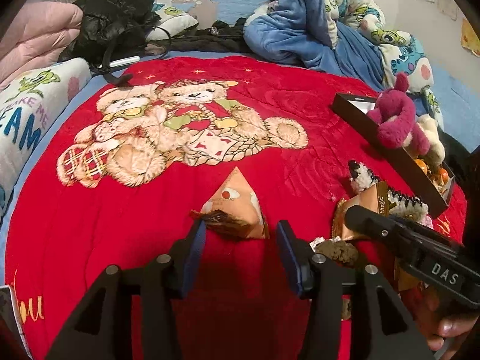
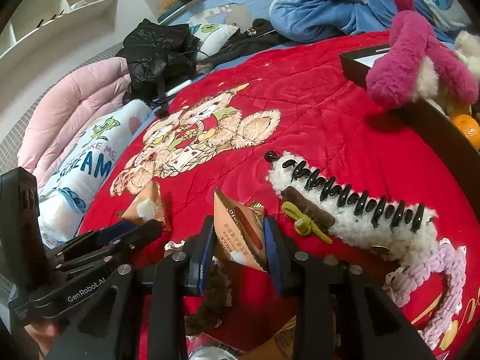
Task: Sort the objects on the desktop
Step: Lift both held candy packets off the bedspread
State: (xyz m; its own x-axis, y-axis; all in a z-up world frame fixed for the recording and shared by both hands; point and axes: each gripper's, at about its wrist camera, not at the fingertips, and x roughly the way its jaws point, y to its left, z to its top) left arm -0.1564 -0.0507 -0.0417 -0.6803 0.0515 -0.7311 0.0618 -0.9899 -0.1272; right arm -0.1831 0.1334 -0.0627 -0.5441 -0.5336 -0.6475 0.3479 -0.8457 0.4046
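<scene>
A tan pyramid-shaped snack packet (image 1: 237, 207) lies on the red bear blanket (image 1: 270, 90) just ahead of my left gripper (image 1: 241, 234), which is open around its near edge. My right gripper (image 2: 240, 243) is shut on a second tan snack packet (image 2: 237, 234). The first packet (image 2: 147, 207) also shows in the right wrist view, left of my right gripper. The right gripper (image 1: 399, 237) enters the left wrist view from the right.
A black box (image 1: 390, 153) at the right holds a pink plush toy (image 1: 396, 120) and oranges (image 2: 466, 127). A white fluffy hair claw with black teeth (image 2: 354, 210), knitted pink pieces (image 2: 432, 273) and brown hair ties (image 2: 210, 300) lie nearby. Pillows, black jacket (image 1: 114, 15) and blue blanket lie behind.
</scene>
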